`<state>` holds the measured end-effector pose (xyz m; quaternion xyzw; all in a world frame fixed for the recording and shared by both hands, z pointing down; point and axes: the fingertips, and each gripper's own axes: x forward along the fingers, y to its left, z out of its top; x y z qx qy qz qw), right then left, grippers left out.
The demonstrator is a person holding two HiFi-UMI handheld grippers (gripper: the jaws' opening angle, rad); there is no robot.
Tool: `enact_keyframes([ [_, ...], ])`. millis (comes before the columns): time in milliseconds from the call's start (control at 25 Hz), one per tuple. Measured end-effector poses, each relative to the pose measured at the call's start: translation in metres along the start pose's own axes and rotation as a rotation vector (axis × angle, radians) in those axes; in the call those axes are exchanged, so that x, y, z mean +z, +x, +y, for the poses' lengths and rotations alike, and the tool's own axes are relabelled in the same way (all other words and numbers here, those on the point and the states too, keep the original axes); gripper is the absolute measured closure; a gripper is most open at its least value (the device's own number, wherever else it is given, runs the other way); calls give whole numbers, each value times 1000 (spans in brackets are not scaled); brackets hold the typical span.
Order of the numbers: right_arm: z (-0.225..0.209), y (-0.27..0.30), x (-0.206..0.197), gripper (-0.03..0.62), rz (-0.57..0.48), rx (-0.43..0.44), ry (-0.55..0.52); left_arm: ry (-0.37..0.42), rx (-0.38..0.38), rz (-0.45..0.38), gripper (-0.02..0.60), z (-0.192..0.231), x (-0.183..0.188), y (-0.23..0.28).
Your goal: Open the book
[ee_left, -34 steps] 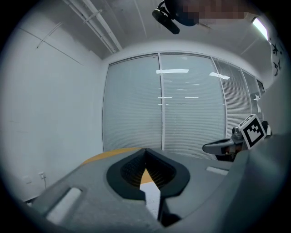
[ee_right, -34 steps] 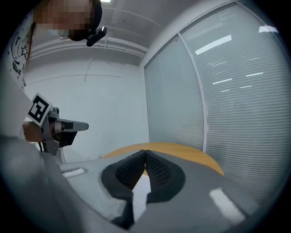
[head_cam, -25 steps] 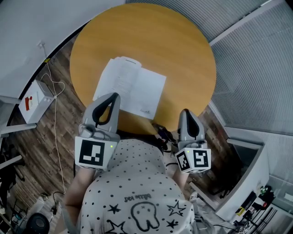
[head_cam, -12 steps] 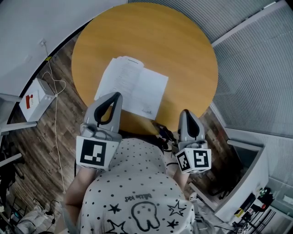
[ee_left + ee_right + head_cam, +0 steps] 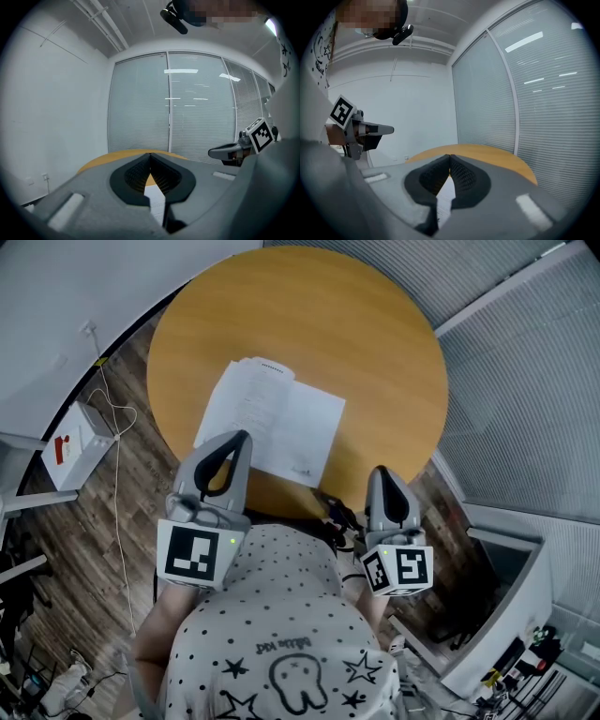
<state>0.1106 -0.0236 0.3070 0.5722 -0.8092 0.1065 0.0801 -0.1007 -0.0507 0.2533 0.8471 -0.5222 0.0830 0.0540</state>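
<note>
The book (image 5: 270,420) lies open and flat, its white pages up, on the round wooden table (image 5: 356,343) near the table's front-left edge. My left gripper (image 5: 242,435) hovers at the book's near left corner, jaws shut and empty. My right gripper (image 5: 381,470) hangs over the table's near edge, right of the book, also shut with nothing in it. In the left gripper view the jaws (image 5: 150,154) meet at the tips, and the page (image 5: 154,197) shows below them. The right gripper view shows the same: closed tips (image 5: 450,156) above the page (image 5: 446,192).
A white box (image 5: 70,446) and a loose cable (image 5: 114,474) lie on the wood floor left of the table. A grey cabinet (image 5: 506,606) stands at the lower right. Glass walls with blinds (image 5: 197,108) rise behind the table.
</note>
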Motion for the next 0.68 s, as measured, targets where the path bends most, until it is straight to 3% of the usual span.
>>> enact_keyframes([
  [680, -8, -3, -10, 591, 26, -9, 8, 7, 14, 5, 571, 2, 1, 4],
])
